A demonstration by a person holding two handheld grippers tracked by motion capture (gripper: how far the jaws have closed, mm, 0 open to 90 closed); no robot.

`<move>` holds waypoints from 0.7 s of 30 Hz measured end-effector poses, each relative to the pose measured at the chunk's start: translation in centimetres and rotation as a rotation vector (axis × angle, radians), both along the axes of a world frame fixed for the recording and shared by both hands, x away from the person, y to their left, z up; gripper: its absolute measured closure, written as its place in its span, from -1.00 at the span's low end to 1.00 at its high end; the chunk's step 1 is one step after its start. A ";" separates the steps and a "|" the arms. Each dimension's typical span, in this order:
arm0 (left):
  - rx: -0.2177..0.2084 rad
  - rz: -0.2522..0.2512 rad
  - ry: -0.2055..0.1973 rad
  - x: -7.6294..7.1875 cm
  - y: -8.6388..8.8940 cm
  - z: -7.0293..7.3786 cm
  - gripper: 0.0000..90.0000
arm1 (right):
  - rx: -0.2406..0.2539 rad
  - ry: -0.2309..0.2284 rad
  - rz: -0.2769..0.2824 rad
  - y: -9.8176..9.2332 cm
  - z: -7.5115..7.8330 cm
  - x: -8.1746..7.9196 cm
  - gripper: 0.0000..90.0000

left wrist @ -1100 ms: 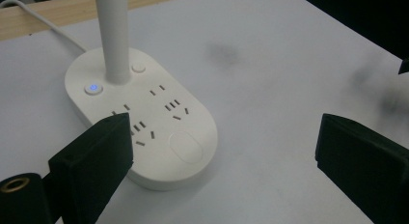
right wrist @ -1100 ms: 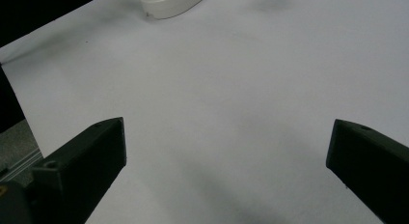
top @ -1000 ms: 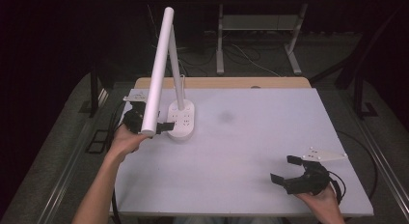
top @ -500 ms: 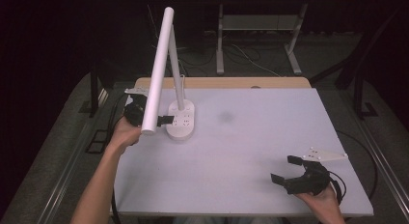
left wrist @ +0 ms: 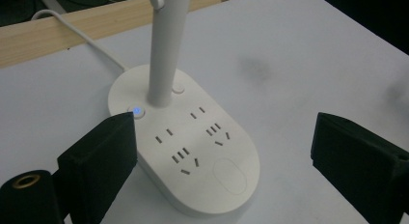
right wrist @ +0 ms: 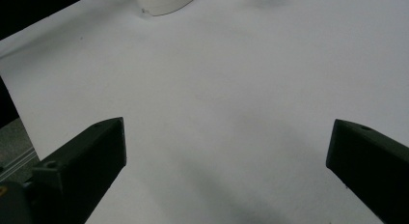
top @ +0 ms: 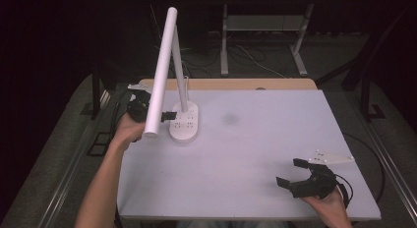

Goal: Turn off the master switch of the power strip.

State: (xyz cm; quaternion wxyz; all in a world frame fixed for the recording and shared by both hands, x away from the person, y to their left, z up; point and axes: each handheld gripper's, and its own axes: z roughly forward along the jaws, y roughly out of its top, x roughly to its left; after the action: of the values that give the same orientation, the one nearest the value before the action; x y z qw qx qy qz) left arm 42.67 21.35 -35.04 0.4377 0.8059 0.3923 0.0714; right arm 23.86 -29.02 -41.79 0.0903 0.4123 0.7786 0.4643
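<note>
In the high view the lamp head [top: 160, 73] crosses the left tongs [top: 169, 115], hiding most of them. In the left gripper view the lamp pole [left wrist: 166, 45] is cut off at twelve o'clock, and its base [left wrist: 193, 147] perhaps touches one jaw. The right gripper view crops that base [right wrist: 164, 1] at twelve o'clock.

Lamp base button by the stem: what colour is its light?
Blue, on the lamp base; clearest in the left gripper view.

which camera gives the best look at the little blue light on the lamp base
The left gripper view: the blue light glows on a round button beside the lamp's post, just past the tip of one jaw of the left gripper. In the high view the lamp base is too small to make the light out. The right gripper view catches a bit of the base's edge.
</note>
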 end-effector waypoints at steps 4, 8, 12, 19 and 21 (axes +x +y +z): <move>0.000 0.017 0.014 0.5 0.0 -0.4 -0.82 | 0.000 0.001 -0.001 0.0 0.0 0.0 -1.00; 0.012 0.022 0.015 1.2 0.3 -0.9 -0.80 | -0.002 0.003 -0.004 -0.1 0.0 0.0 -1.00; 0.012 0.042 0.016 1.6 0.6 -1.3 -0.74 | -0.012 0.003 -0.005 0.0 -0.1 0.0 -1.00; 0.000 0.083 0.047 2.5 1.1 -1.7 -0.61 | -0.018 0.002 -0.007 -0.1 -0.1 0.0 -1.00; -0.005 0.090 0.065 2.7 1.2 -1.8 -0.55 | -0.018 -0.001 -0.011 -0.1 -0.2 -0.1 -1.00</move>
State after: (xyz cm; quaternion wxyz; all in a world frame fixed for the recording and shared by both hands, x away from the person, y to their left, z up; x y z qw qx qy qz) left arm 45.36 22.55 -36.81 0.4233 0.7881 0.4423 0.0638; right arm 23.79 -29.14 -41.95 0.0968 0.4153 0.7804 0.4573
